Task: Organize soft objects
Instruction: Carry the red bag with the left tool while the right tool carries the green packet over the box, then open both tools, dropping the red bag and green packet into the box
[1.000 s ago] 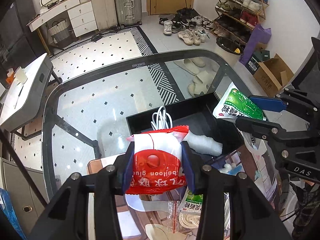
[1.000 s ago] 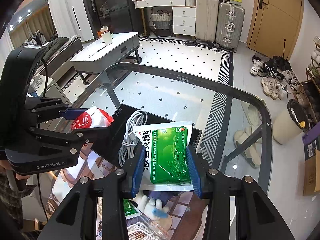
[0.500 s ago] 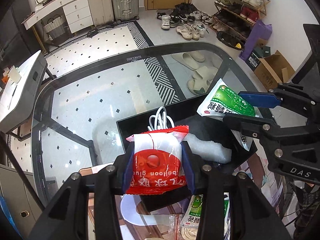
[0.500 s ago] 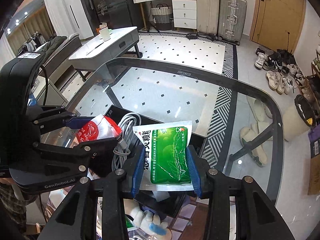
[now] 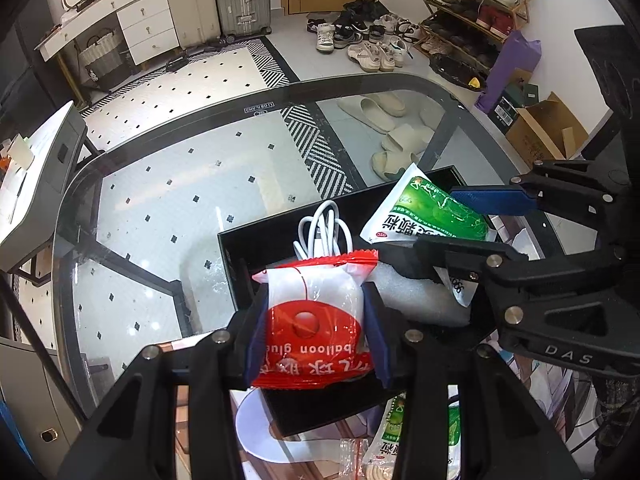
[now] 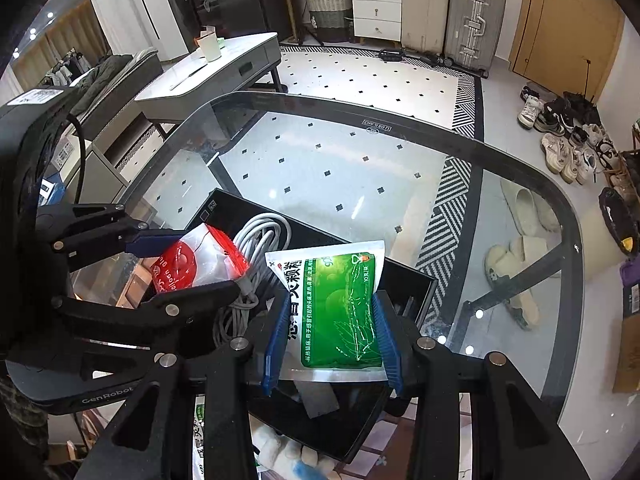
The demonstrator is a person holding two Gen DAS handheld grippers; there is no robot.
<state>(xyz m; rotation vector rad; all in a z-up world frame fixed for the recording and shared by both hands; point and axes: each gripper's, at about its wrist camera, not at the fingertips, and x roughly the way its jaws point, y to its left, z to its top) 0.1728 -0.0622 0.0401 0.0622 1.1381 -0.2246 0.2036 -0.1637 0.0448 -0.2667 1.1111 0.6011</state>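
- Left claw is pinching the red-and-white balloon glue packet, hanging over the near part of the black box.
- Right claw is squeezing the green sachet above the same box.
- Inside the box, a coiled white cable and a white foam piece are lying.
- The box is sitting by the near edge of the glass desk.
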